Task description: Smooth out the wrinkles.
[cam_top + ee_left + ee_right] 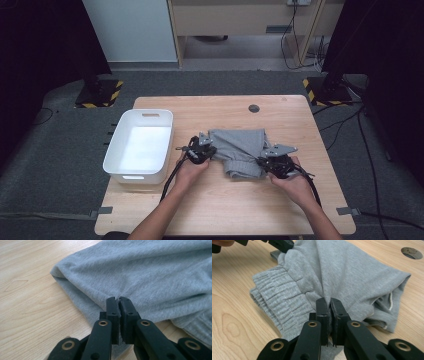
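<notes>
A folded grey garment [240, 150] with a ribbed waistband [277, 305] lies in the middle of the wooden table [225, 200]. My left gripper [207, 149] is at its left edge, jaws shut on a pinch of the grey cloth [119, 298]. My right gripper [267, 161] is at the garment's near right corner, jaws pressed together on a fold of the fabric [329, 300], which rises in a ridge from the pinch. In the right gripper view the left gripper [279, 245] is at the top left, on the far edge of the cloth.
A white plastic bin [140, 145], with nothing inside, stands at the table's left edge beside my left hand. A round cable hole [254, 108] is in the far part of the table. Black stands and cables are on the floor beyond.
</notes>
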